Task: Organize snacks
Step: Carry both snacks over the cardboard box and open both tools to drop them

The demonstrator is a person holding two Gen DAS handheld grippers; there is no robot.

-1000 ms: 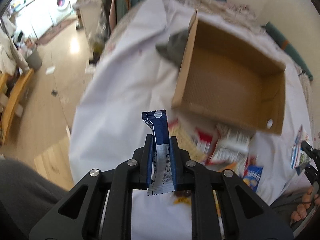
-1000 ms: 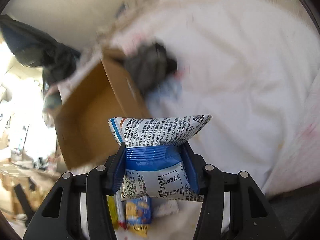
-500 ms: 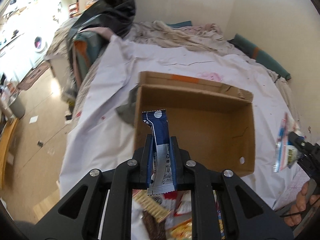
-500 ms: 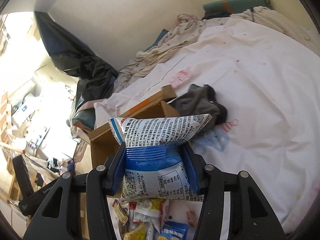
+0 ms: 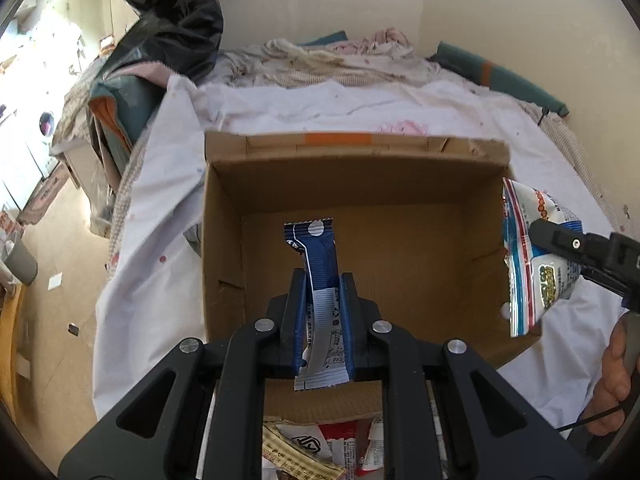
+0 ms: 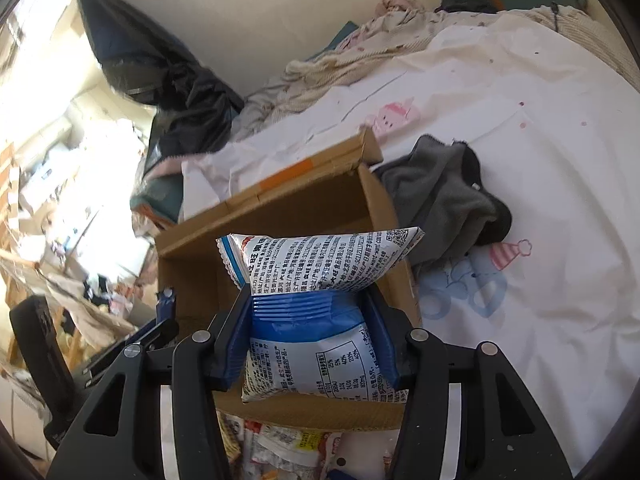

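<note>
While both tools hang over the open cardboard box (image 5: 360,216) at frame centre, each is clamped on a snack. Left tool (image 5: 322,300), lower centre of its view: jaws closed on a narrow blue wrapper (image 5: 320,280) standing upright. Right tool (image 6: 312,332), lower centre of its view: jaws pinching a blue-and-white snack bag (image 6: 316,268). Box rests on the white bed sheet (image 6: 540,160); grey garment (image 6: 444,196) just beside its right wall; loose snack packets (image 5: 316,452) along the bottom edge.

Sunlit cream wall (image 5: 500,8), rumpled bed (image 6: 540,160)
</note>
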